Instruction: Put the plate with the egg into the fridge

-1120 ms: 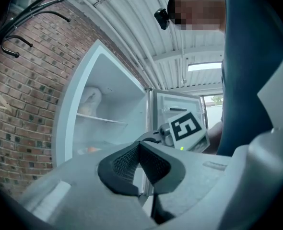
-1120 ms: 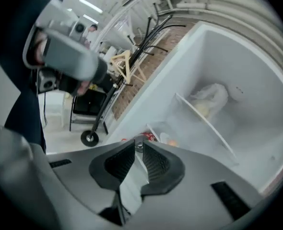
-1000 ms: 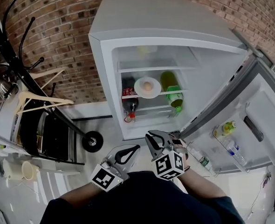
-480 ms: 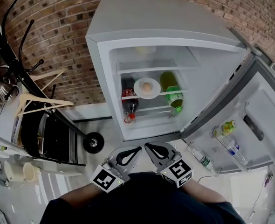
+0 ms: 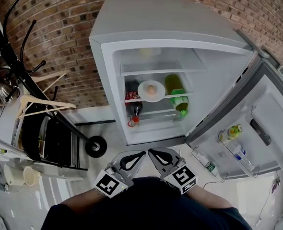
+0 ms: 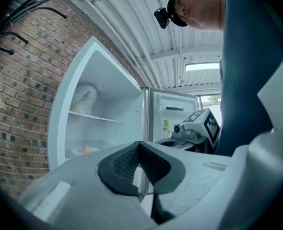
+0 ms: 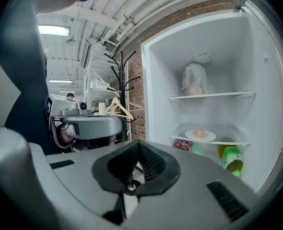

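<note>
The white plate with the brown egg rests on the middle shelf of the open fridge. In the right gripper view the plate and egg show on that same shelf. Through the left gripper view only a sliver of the egg is visible. Both grippers are held close to the person's body, well away from the fridge. My left gripper is shut and empty. My right gripper is shut and empty too, beside the left one.
The fridge door stands wide open to the right, with bottles in its racks. A green bottle and a red can sit beside the plate. A coat rack with a wooden hanger and a black chair stand at the left.
My right gripper has drawn back from the fridge toward the body and now sits beside the left one. The plate and egg have stayed on the shelf.
</note>
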